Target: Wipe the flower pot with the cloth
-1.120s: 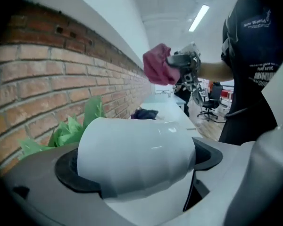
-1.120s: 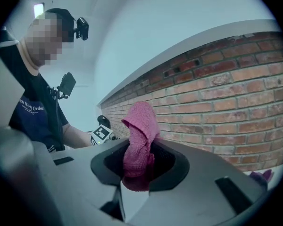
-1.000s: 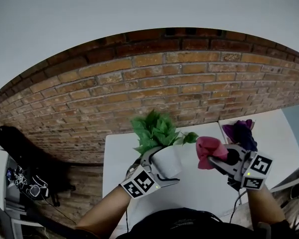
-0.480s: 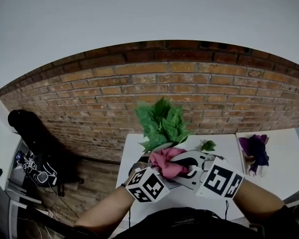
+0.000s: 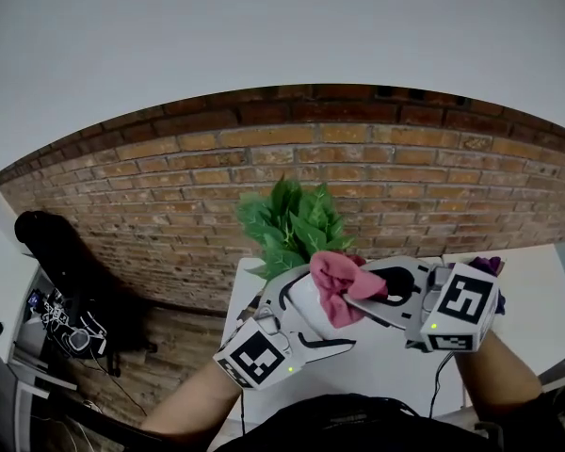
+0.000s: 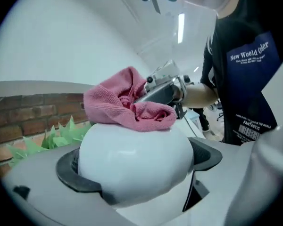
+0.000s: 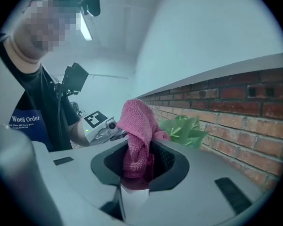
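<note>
L gripper point(image 5: 306, 320) clamped round white flower pot point(image 6: 132, 166). R gripper point(image 7: 137, 168) pinches pink cloth point(image 6: 127, 105); pot sits dead ahead of R jaws, cloth touching its wall.

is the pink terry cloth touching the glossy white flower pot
Touching. The left gripper view shows the pink terry cloth pressed onto the glossy white flower pot, no gap between.

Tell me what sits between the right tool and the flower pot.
The pink cloth, held by the right tool, rests on the flower pot; left gripper view.
</note>
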The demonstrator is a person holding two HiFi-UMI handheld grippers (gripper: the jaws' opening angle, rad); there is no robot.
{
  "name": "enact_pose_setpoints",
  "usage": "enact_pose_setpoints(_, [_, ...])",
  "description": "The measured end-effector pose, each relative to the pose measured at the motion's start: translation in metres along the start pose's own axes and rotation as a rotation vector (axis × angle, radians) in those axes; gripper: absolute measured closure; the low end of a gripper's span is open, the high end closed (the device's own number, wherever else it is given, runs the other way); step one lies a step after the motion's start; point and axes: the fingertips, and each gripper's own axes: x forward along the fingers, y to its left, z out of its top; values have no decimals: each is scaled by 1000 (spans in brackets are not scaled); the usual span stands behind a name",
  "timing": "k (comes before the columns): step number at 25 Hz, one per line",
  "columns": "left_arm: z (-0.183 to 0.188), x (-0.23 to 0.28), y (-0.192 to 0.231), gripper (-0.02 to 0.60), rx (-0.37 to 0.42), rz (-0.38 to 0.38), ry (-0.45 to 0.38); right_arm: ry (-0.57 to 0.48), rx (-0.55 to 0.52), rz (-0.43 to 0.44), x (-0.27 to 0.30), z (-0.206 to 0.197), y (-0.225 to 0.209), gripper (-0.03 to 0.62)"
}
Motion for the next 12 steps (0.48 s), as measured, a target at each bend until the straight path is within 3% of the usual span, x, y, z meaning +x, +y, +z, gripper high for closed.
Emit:
enact_pose_setpoints(4, [38, -12, 6, -2, -150, -12, -193, -90, 108, -8, -17, 11, -16, 511])
enact_pose_setpoints(8, [61, -26, 13, -2, -319, -59, -318, -180, 215, 10, -29, 19, -28, 511])
enact_pose_setpoints(12, [77, -39, 29, -2, -467, -99, -466, -231, 254, 17, -33, 23, -31, 511])
